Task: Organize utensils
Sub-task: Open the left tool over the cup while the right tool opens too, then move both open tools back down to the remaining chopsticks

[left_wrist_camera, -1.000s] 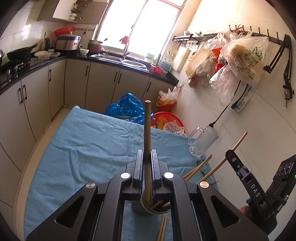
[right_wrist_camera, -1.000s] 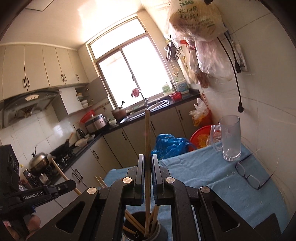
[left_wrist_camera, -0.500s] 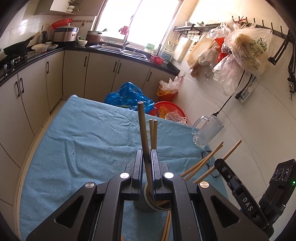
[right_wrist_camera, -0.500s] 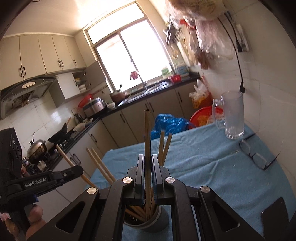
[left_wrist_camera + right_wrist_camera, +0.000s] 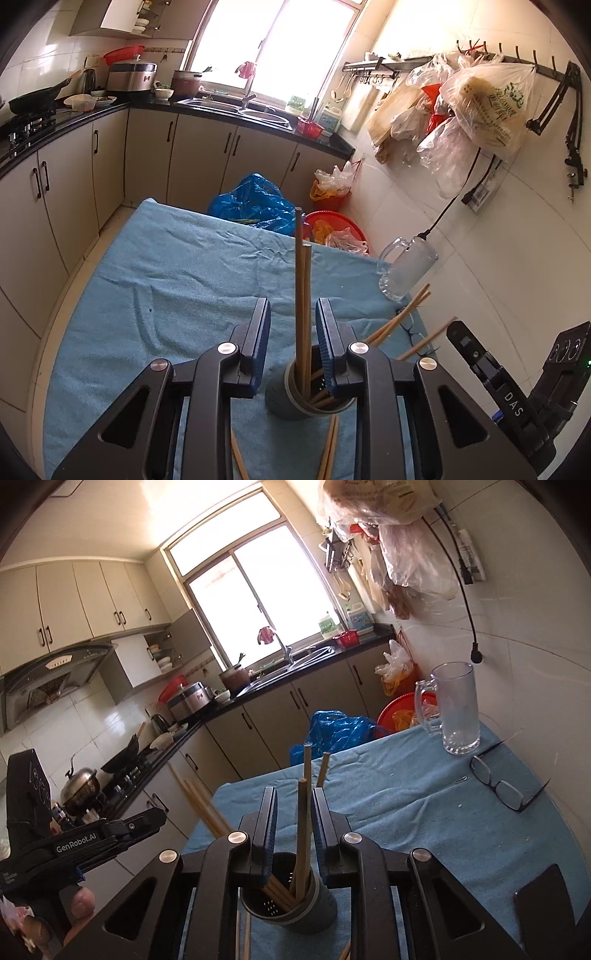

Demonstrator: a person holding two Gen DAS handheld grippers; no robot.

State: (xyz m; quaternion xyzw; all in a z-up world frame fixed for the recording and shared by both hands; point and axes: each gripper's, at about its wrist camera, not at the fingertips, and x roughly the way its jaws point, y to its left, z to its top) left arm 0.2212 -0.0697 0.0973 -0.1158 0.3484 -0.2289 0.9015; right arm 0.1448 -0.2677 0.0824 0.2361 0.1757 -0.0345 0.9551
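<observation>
Chopsticks [image 5: 303,834] stand in a holder [image 5: 295,904] on the table [image 5: 406,812]; mug [image 5: 456,709] and glasses [image 5: 498,786] lie behind to the right, more chopsticks [image 5: 328,450] apparently flat before it.

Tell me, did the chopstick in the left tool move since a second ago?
Yes. The chopstick dropped into the grey holder; its tip sank against the blue bag as the left tool opens.
</observation>
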